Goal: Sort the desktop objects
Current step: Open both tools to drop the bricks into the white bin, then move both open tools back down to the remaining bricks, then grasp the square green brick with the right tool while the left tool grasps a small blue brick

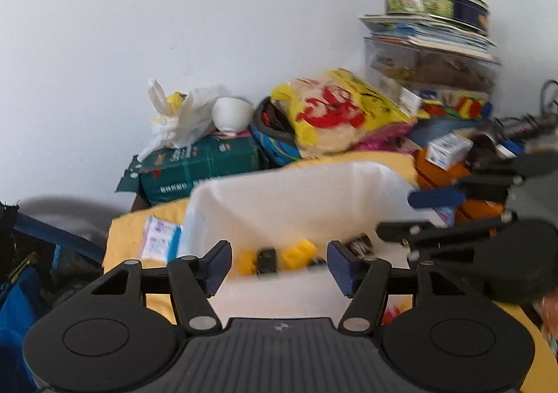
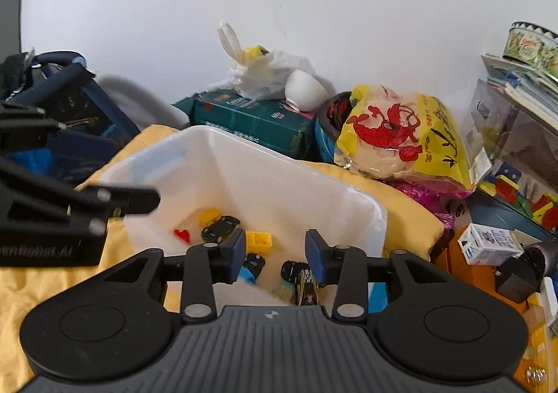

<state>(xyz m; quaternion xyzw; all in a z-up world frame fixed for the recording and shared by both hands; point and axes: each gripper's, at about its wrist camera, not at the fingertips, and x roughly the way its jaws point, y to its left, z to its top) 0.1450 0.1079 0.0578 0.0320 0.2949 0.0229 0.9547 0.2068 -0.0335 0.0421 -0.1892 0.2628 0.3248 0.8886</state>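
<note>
A: What are the two tools doing over the white bin [image 2: 293, 180]?

B: The left gripper [image 1: 279, 265] stands wide apart and nothing is between its blue pads. The right gripper [image 2: 273, 255] is also spread, a little less wide, and it holds nothing. Both point down into the bin.

A: Where are the toys?

B: They lie on the bottom of the bin. In the right wrist view, a black toy car [image 2: 220, 228] is at about 11 o'clock from the right gripper, touching a yellow block [image 2: 208, 215]. A small red piece [image 2: 182, 235] lies at 10 o'clock. A second yellow block [image 2: 258, 238] is just beside the left pad. Another black car [image 2: 304, 283], with white marks, is low between the fingers, at about 5 o'clock.

A: And the surroundings?

B: The bin sits on a yellow cloth [image 2: 408, 215]. Behind it, at 12 o'clock, is a green package [image 2: 251, 122] with a white bowl [image 2: 304, 87] upside down on it. At 2 o'clock lies a yellow bag [image 2: 415, 138] with a red lobster print. The picture from the left wrist is somewhat blurred.
</note>
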